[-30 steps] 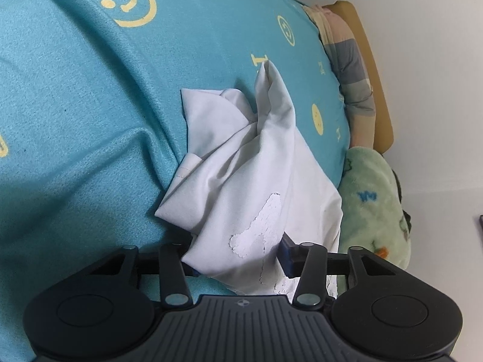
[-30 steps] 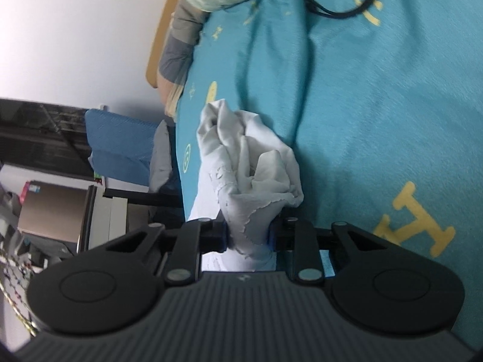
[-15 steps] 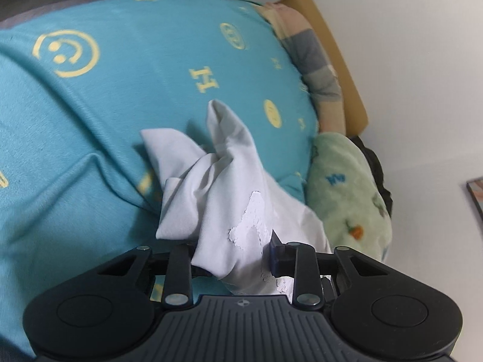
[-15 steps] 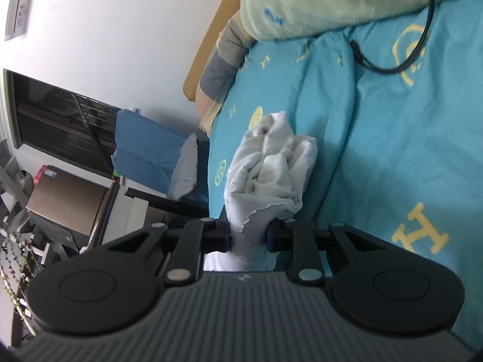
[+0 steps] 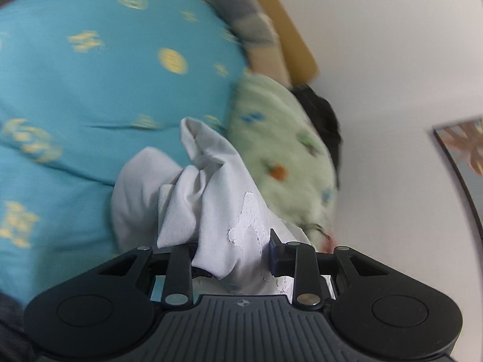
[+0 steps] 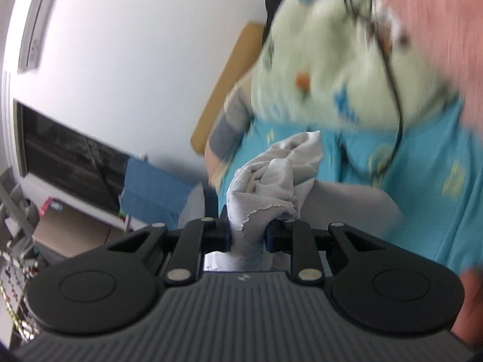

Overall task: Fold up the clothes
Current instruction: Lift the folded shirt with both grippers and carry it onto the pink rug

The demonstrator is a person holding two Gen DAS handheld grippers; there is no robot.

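A white garment [image 5: 211, 199], bunched and creased, is gripped from two sides above a bed covered by a turquoise sheet [image 5: 90, 90] printed with yellow letters and smiley faces. In the left wrist view the cloth is seen gathered between the jaws of the left gripper [image 5: 232, 256], which are drawn in to a narrow gap with fabric filling it; a cracked white print [image 5: 249, 226] is visible on the cloth just ahead of the right-hand finger, and the rest of the garment trails forward in folds over the sheet. In the right wrist view another bunch of the same garment [image 6: 271, 181], showing a scalloped hem, is pinched in the right gripper [image 6: 247, 235], whose jaws are nearly together and pressed on the cloth from both sides. Beyond the garment a pale green fleece blanket [image 5: 280, 157] with small coloured motifs is seen at the head of the bed, beside a striped pillow [image 5: 241, 21] and a tan wooden headboard [image 5: 302, 51] set against a white wall [image 5: 377, 75]. A thin black cable [image 6: 395, 96] is draped over the blanket and sheet in the right view. Both views are blurred.
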